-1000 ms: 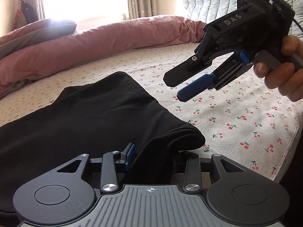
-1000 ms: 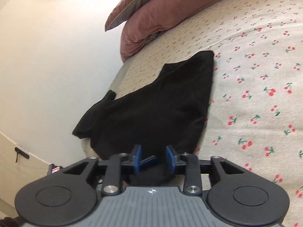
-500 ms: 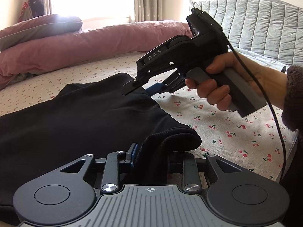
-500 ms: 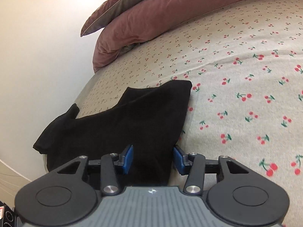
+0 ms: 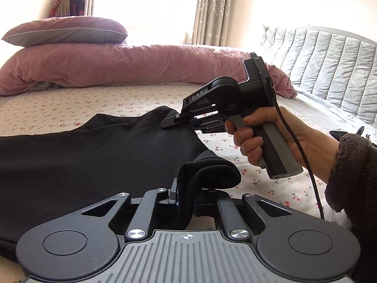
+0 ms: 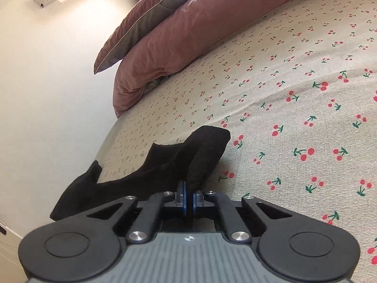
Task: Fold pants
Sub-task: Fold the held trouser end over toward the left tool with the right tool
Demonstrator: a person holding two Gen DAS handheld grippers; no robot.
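Black pants [image 5: 94, 151] lie spread on the cherry-print bed sheet [image 5: 278, 165]. My left gripper [image 5: 186, 198] is shut on a bunched near edge of the pants, which bulges over the fingers. My right gripper [image 6: 188, 197] is shut on the pants' far right edge [image 6: 205, 155], pinching the cloth between its blue pads. In the left wrist view the right gripper [image 5: 186, 123] rests low at the pants' far corner, held by a hand [image 5: 271, 139].
Pink duvet roll [image 5: 117, 63] and a pillow [image 5: 66, 31] lie along the far side of the bed. A grey quilted headboard [image 5: 329, 66] stands at the right. A white wall [image 6: 47, 94] borders the bed's edge in the right wrist view.
My right gripper came down from above the bed to the pants' far edge and closed on the cloth. My left gripper kept its hold on the near edge.
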